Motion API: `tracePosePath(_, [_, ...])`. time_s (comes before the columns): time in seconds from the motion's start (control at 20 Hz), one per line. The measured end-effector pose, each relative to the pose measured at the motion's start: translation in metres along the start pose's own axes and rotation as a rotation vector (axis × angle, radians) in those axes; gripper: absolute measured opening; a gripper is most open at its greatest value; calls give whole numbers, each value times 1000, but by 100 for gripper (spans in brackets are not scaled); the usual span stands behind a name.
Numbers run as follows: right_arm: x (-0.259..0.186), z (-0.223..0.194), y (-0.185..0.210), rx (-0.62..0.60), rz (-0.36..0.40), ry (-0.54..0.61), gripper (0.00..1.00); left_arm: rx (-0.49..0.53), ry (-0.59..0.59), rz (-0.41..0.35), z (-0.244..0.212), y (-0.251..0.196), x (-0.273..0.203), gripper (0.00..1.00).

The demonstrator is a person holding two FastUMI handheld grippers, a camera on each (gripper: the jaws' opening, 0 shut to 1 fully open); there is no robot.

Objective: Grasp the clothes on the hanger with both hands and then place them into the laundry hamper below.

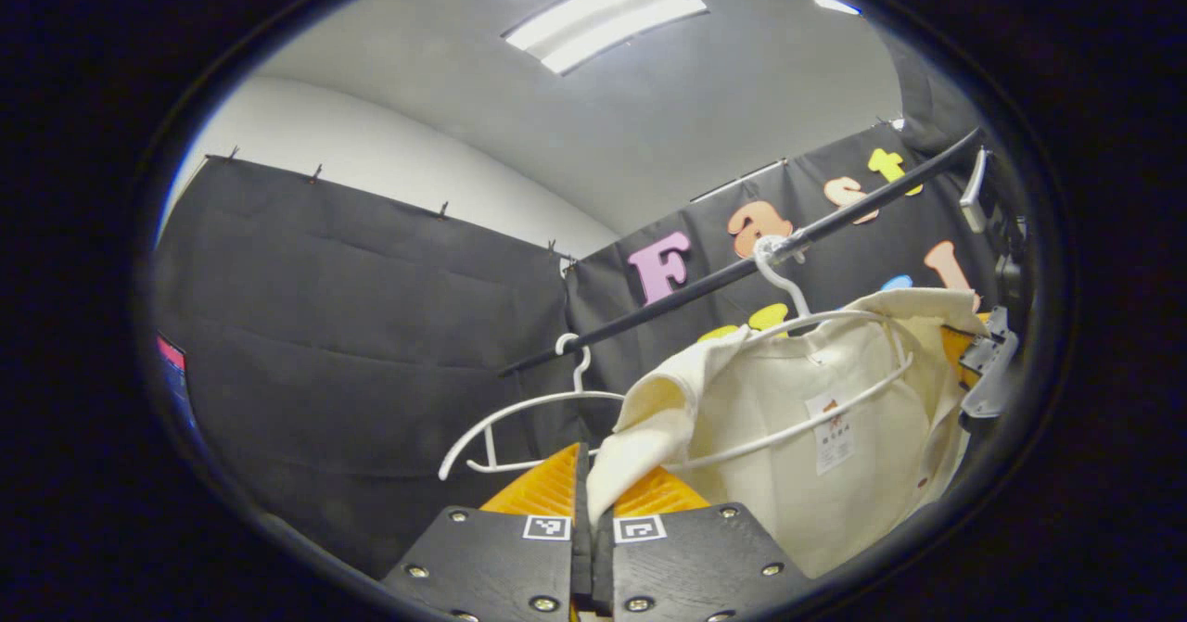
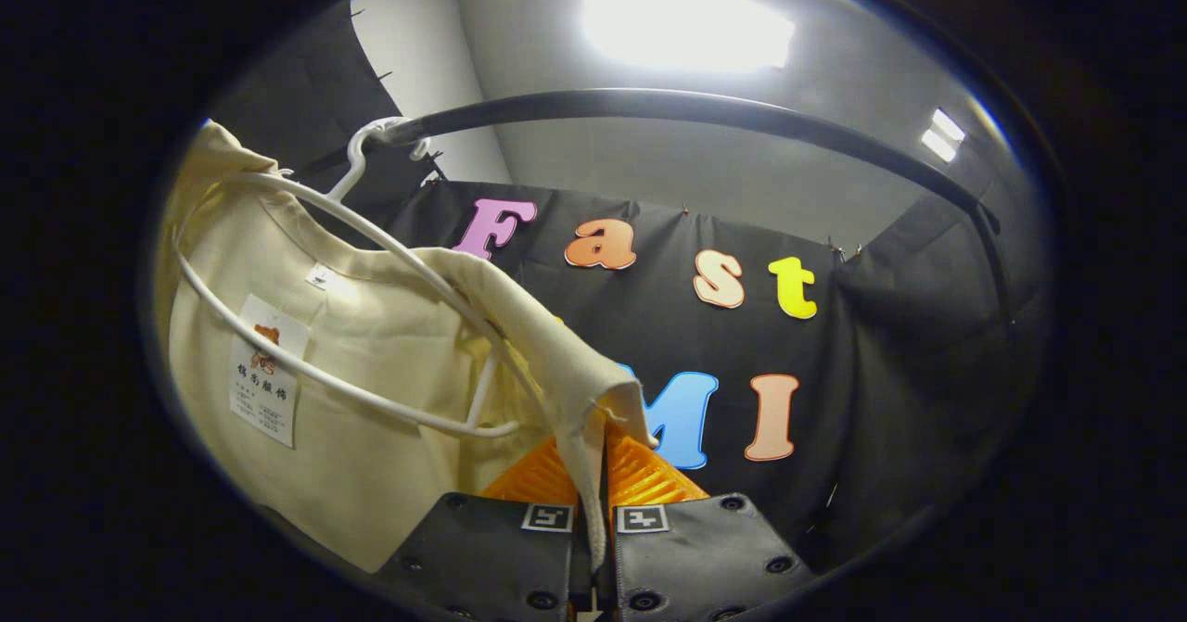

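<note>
- The cream shirt (image 1: 816,418) hangs on a white hanger (image 1: 788,325), and the hook of this hanger sits over the black rail (image 1: 705,284), so the rail carries the weight of the shirt.
- The left tongs (image 1: 592,501) are closed, with a fold of one shoulder of the shirt pinched between both fingers; the cloth comes up out of the narrow gap.
- The right tongs (image 2: 593,492) are also closed on the other shoulder edge of the shirt (image 2: 371,362), which drapes down between the fingers.
- I think each side is held near a shoulder because then the shirt can slide off both ends of the hanger (image 2: 306,205) together.
- An empty second hanger (image 1: 529,418) hangs on the rail beside it.
- The hamper must be lower down, so the shirt is not yet placed.
</note>
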State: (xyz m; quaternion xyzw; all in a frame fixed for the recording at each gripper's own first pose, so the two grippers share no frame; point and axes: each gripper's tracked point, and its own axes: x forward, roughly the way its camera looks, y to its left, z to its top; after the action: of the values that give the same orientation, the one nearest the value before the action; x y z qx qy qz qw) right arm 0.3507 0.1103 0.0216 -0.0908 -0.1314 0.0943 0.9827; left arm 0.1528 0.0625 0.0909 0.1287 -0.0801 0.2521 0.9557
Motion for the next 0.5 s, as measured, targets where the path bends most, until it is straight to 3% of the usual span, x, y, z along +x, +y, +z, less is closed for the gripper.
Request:
tracePosePath(0.25, [23,16,-28,13,-65,-64,2,15,-30,45,10,20,19,1])
tracePosePath(0.5, [43,14,-30,28,-64,-86,4,41,-65,54,16,37,51,1])
